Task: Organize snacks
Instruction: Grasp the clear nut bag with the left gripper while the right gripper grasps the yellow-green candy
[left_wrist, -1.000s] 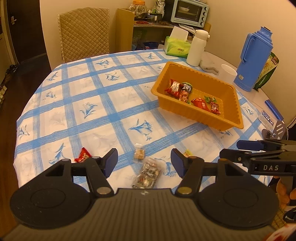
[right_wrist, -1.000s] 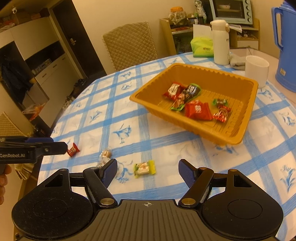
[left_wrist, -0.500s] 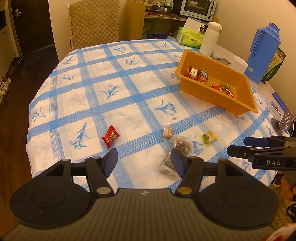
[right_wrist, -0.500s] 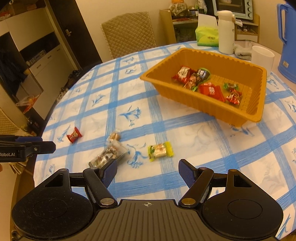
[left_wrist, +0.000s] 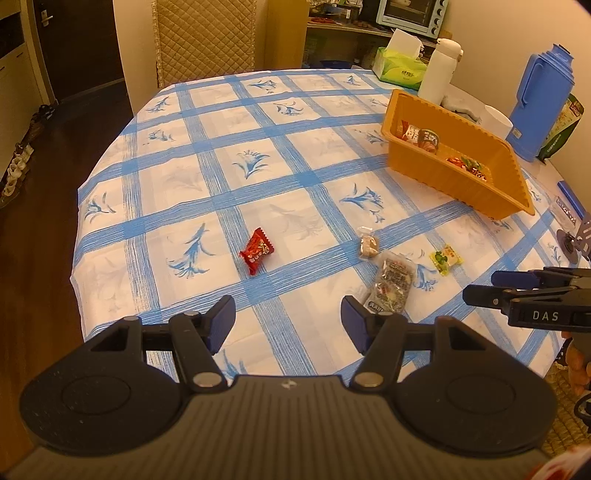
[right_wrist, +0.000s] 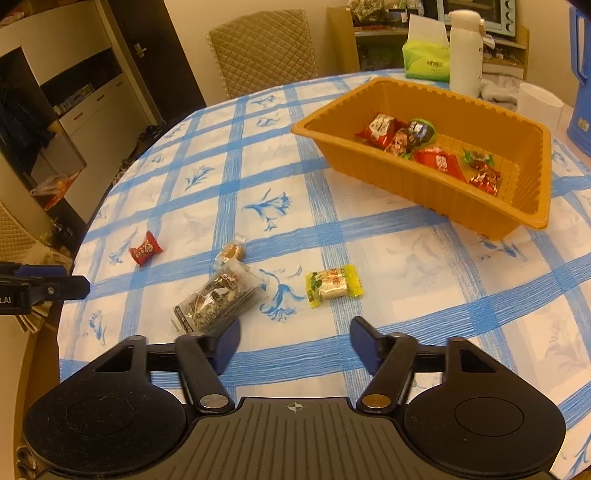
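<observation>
My left gripper (left_wrist: 288, 319) and right gripper (right_wrist: 294, 345) gape empty; at two o'clock, the orange tray (right_wrist: 373, 168) holds several wrapped snacks (right_wrist: 439, 160).

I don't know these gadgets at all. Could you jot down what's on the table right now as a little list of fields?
Loose snacks: red candy, brown sweet, clear packet, yellow candy
Bin: orange, holds several wrapped snacks
Left tongs: open, empty, above the near table edge
Right tongs: open, empty, yellow candy just ahead
Behind bin: white flask, tissue box, blue jug
Table: blue-checked cloth
</observation>
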